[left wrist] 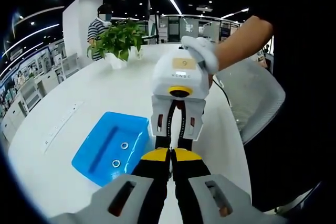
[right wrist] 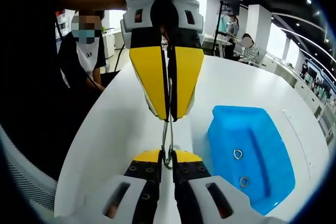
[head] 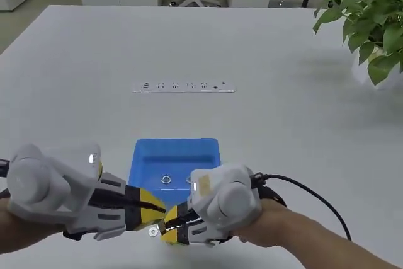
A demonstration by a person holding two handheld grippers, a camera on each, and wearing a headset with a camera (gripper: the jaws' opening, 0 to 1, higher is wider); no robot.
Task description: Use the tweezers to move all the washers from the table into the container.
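Both left claw [left wrist: 171, 153] and right claw [right wrist: 168, 157] pinch the tweezers [right wrist: 167, 135] (container [right wrist: 262, 129] holds washers [right wrist: 238, 154]).

Bright, even light is falling on the white table [head: 264, 48], with the plant [head: 371, 23] casting a soft shadow. Ceiling lamps [left wrist: 170, 1] are glaring in the 2 gripper views, whose edges are bending straight lines strongly.

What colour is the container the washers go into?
The container is bright blue, clearest in the head view.
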